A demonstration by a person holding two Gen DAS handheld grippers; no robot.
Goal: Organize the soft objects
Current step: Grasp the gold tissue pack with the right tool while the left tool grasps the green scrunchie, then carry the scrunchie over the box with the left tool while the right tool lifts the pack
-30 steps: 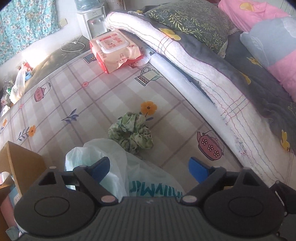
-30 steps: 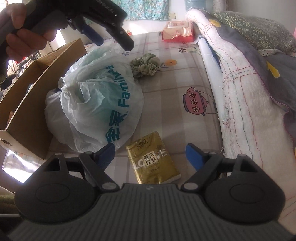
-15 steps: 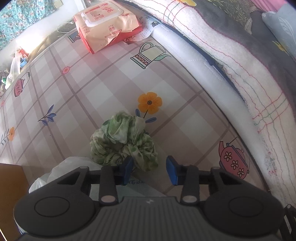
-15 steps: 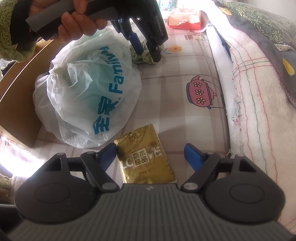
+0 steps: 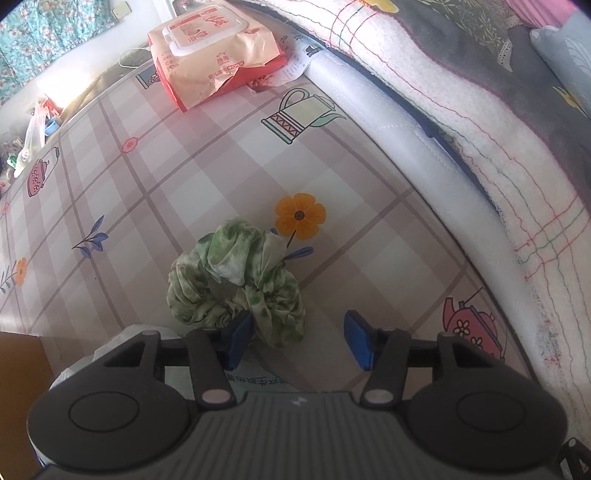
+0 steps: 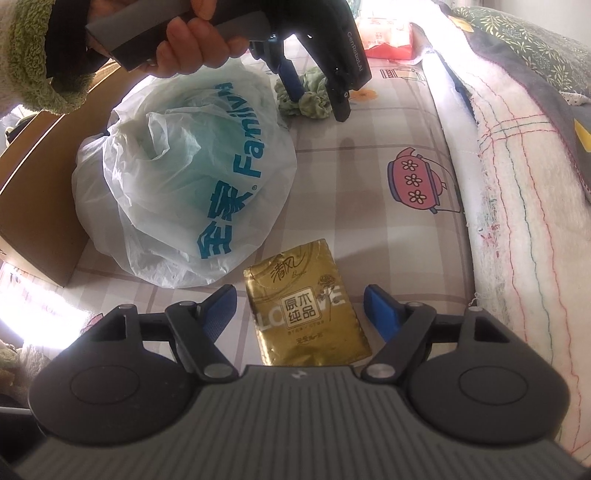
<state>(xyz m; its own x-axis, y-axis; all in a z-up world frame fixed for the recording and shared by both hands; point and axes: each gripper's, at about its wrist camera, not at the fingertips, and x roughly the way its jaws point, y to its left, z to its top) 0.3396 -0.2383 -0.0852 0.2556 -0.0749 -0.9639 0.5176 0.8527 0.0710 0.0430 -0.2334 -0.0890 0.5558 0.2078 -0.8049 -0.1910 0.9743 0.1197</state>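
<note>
Left wrist view, left to right. At the lower left edge I see a corner of the cardboard box (image 5: 18,365), and just beside it a bit of the white plastic bag (image 5: 110,343) showing behind my left gripper (image 5: 299,338). The gripper's jaws stand apart, having just been opening; the left blue pad (image 5: 238,338) touches the near edge of the green scrunchie (image 5: 236,277), the right pad stands clear of it, and only the scrunchie's right lobe lies between them. I count this as no grip. The scrunchie rests on the checked sheet (image 5: 147,177), just below a printed orange flower. Farther back lies a pack of wet wipes (image 5: 214,62); to the right runs a white bolster edge (image 5: 424,147) under folded quilts (image 5: 517,122).

Right wrist view, left to right. The cardboard box (image 6: 33,206) stands at the left, with the plastic bag (image 6: 192,173), printed in blue lettering, leaning against it. Above, a hand (image 6: 192,33) in a green fleece sleeve (image 6: 26,55) holds the left gripper (image 6: 317,92) pointing steeply down, its fingers straddling part of the scrunchie (image 6: 314,101). In the foreground my right gripper (image 6: 301,310) hangs over a gold tissue packet (image 6: 306,306) lying flat on the sheet (image 6: 369,177). Its jaws are wide, have just been closing, and do not touch the packet, which lies between them. The quilts (image 6: 517,166) rise along the right.
</note>
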